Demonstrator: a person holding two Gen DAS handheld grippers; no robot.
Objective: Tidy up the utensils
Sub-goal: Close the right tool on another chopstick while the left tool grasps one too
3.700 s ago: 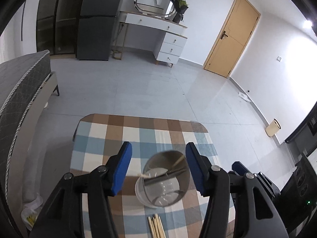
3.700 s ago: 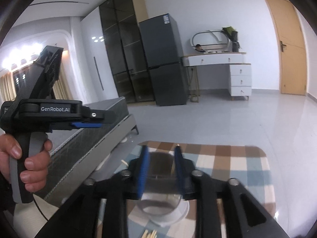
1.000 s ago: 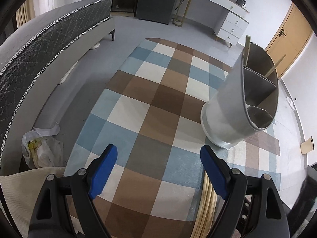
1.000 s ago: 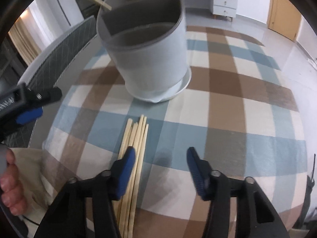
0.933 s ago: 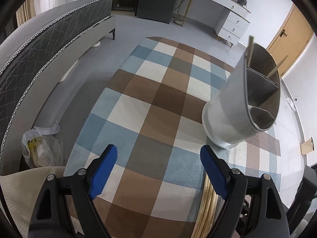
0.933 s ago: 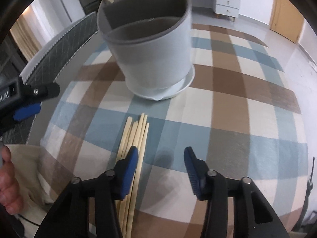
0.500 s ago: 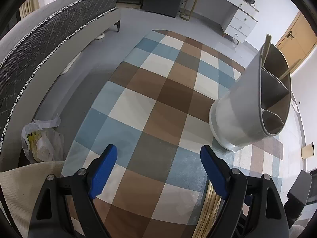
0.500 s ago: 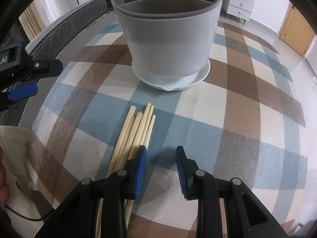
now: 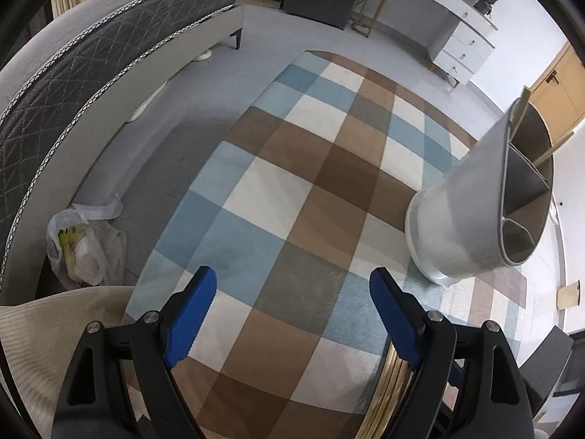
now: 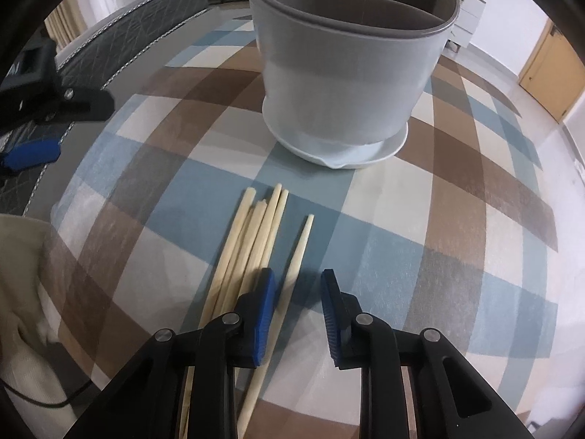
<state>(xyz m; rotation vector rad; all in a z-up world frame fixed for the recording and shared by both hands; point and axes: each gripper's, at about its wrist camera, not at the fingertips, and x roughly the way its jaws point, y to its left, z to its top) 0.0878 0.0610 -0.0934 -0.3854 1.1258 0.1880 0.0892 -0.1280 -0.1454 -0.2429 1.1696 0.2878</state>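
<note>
A grey divided utensil holder (image 10: 347,66) stands on a white saucer on the checked tablecloth; in the left wrist view the holder (image 9: 486,208) is at the right, with chopsticks standing in its far compartments. Several wooden chopsticks (image 10: 252,241) lie in a bundle in front of it. One chopstick (image 10: 298,252) lies apart to the right of the bundle, its shaft running between my right gripper's jaws. My right gripper (image 10: 296,285) is low over the table, narrowly open, not clamped. My left gripper (image 9: 292,285) is wide open and empty over the cloth, left of the holder.
The checked tablecloth (image 9: 314,183) covers the small table. A grey bed (image 9: 73,73) is left of the table, a plastic bag (image 9: 84,248) lies on the floor beside it. A white dresser (image 9: 457,47) and a wooden door (image 9: 559,87) are far behind.
My right gripper has dropped to the table and narrowed its jaws around one chopstick, now separated rightward from the bundle. The left gripper has barely shifted, staying wide open.
</note>
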